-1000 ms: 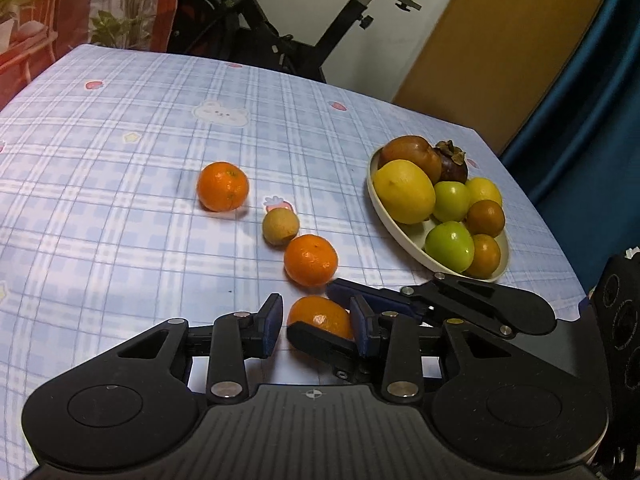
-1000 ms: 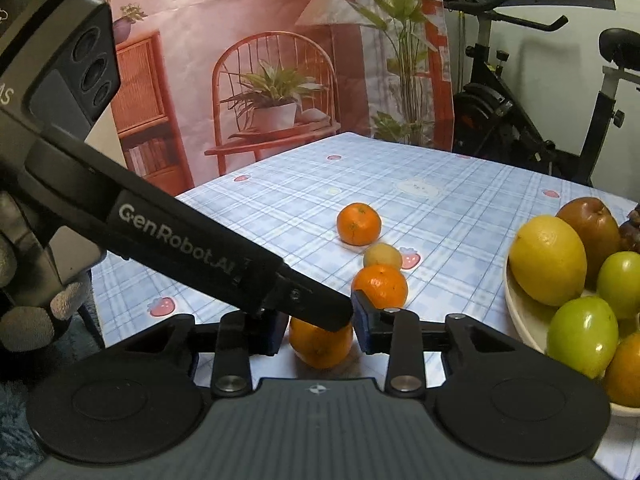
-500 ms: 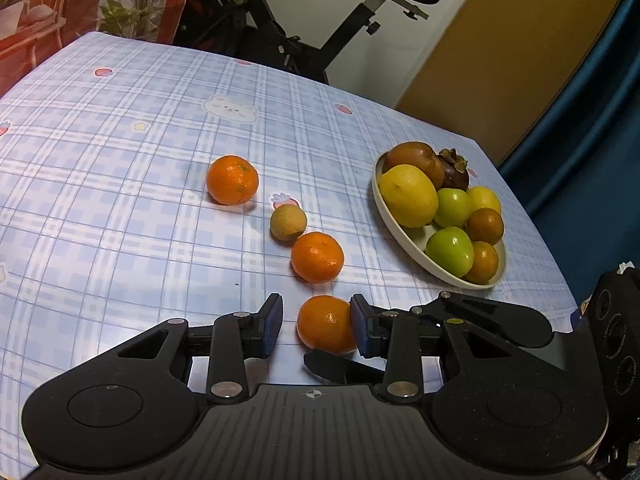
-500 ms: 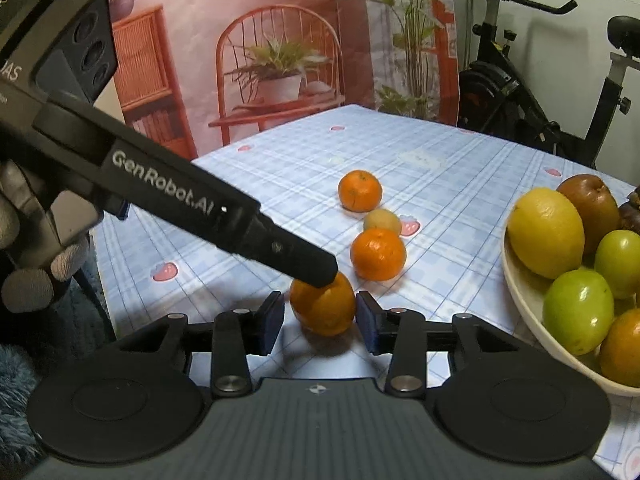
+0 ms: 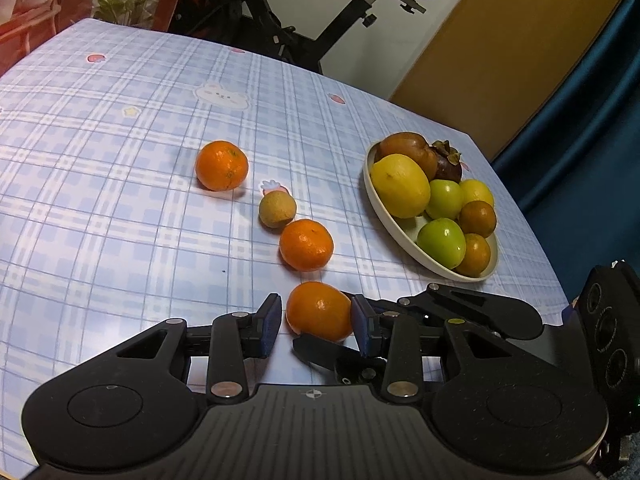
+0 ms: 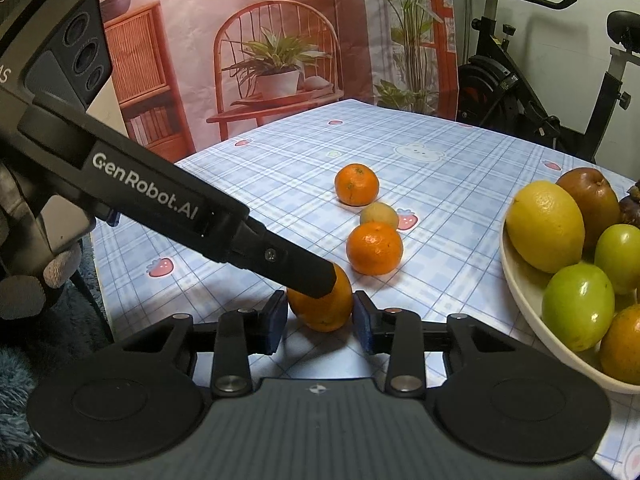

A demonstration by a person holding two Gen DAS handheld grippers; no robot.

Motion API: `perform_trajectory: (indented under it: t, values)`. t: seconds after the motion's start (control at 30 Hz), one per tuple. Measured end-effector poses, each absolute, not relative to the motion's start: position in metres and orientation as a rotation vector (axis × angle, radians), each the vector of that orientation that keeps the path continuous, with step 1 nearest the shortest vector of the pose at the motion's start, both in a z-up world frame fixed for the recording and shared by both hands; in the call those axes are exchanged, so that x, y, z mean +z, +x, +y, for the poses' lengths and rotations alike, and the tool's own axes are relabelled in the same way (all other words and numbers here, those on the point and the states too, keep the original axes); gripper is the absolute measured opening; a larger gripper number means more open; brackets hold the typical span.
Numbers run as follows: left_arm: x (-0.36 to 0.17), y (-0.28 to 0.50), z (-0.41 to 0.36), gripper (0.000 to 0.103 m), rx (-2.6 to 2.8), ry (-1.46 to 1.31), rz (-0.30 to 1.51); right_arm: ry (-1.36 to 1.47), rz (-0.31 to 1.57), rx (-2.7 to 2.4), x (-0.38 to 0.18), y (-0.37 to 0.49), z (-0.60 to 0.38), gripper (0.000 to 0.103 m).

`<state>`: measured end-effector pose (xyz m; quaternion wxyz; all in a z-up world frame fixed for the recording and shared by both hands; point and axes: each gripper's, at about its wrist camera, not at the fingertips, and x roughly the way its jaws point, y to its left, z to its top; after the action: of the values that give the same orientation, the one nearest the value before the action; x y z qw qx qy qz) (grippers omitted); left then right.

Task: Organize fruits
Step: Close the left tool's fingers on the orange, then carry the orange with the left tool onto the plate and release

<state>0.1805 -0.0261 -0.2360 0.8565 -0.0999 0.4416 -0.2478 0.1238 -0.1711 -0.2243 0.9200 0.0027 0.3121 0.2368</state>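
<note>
Two hand-held grippers meet at one orange at the near edge of a table [image 5: 120,160] covered in blue plaid cloth.

Left gripper [image 5: 316,322]: its blue pads flank the near orange [image 5: 320,310]. The right pad touches the fruit or nearly so; a thin gap shows at the left pad. The jaws stand at about the orange's width, and a firm grip cannot be told.

Right gripper [image 6: 320,320]: it brackets the same orange [image 6: 324,308] from another side, pads just beside the fruit on both flanks. A finger of the left gripper [image 6: 280,258] crosses this view and lies against the orange's top left. In the left wrist view, a finger of the right gripper [image 5: 320,354] shows just under the fruit. Whether these jaws press the fruit cannot be told either.

Loose fruit: beyond the near orange a second orange [image 5: 306,245] rests on the cloth, with a small tan fruit [image 5: 277,211] touching or just beside it, and a third orange [image 5: 221,165] farther off.

Plate [image 5: 378,208]: it stands to the right, apart from the row, and holds a lemon [image 5: 400,185], green fruits [image 5: 442,243], small brown-orange fruits and a dark mangosteen.

An exercise bike [image 5: 320,36] stands behind the table.
</note>
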Motion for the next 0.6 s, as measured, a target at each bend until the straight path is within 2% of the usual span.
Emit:
perform_trajectory:
  t: [0.43,0.6]
  values:
    - [-0.2429,0.1836,-0.0275,0.043,-0.557,-0.21,0.954,0.013,0.66,0.473,-0.2234,0.1263,-0.1731,0.038]
    - [-0.2436,0.1819,-0.0335,0.038,-0.575,-0.195,0.952,0.02,0.665,0.476,-0.2233,0.1261,-0.1752,0.037]
